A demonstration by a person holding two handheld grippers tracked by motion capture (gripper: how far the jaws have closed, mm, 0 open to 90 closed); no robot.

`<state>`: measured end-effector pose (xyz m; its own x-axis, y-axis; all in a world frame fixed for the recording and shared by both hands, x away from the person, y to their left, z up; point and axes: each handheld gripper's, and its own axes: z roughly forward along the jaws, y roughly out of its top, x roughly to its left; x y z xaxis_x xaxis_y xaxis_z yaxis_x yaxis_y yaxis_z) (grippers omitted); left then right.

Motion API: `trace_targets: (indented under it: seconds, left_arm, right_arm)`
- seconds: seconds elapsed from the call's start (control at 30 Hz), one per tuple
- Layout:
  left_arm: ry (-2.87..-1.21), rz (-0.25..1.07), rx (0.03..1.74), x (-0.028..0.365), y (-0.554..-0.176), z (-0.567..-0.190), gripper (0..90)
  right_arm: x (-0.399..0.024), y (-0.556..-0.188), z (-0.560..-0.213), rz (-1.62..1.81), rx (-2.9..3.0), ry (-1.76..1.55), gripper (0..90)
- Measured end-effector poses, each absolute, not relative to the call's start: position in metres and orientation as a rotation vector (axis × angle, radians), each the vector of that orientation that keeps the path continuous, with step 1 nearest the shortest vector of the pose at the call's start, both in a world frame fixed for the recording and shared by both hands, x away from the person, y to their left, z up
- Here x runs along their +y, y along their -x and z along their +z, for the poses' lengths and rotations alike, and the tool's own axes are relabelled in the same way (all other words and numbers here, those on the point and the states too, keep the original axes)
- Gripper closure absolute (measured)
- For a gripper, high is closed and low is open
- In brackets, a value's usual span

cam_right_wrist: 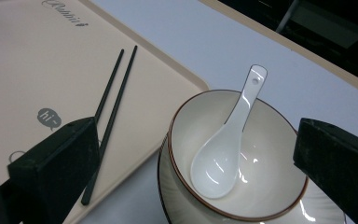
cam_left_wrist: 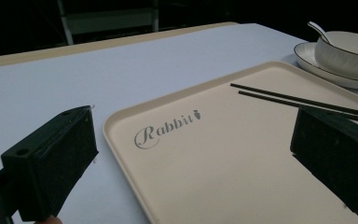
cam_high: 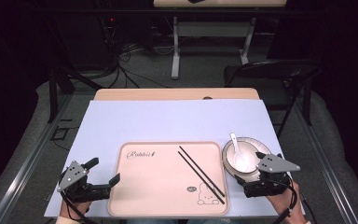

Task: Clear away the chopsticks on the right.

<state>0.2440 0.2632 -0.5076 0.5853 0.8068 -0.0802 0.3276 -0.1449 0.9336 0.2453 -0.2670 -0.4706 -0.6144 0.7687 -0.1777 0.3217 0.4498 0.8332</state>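
Note:
A beige tray (cam_high: 158,182) printed "Rabbit" lies at the table's near middle. Two black chopsticks (cam_high: 200,171) lie side by side across its right half. Right of the tray, a white bowl (cam_high: 242,156) stands on a plate (cam_high: 228,169) with a white spoon (cam_high: 237,150) inside. My right gripper (cam_high: 251,173) hovers at the bowl's near right edge, open. In the right gripper view the bowl (cam_right_wrist: 270,154) and spoon (cam_right_wrist: 223,144) lie beyond the spread jaws, untouched. My left gripper (cam_high: 105,170) is open by the tray's near left corner. Its own view looks across the tray (cam_left_wrist: 223,154) to the chopsticks (cam_left_wrist: 298,100).
A pale lavender cover (cam_high: 168,121) spreads over the table, bare beyond the tray. A black folding chair (cam_high: 275,74) stands past the far right corner. Cables (cam_high: 121,60) and a table frame (cam_high: 177,51) sit on the floor behind.

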Motion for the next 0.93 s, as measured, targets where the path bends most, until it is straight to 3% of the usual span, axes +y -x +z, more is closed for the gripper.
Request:
trace_targets:
  seconds: [0.93]
  left_arm:
    - [-1.744, 0.556, 0.939, 0.262, -0.245, -0.508, 0.1]
  right_arm:
    - [-0.322, -0.201, -0.484, 1.144, 1.981, -0.905, 0.0]
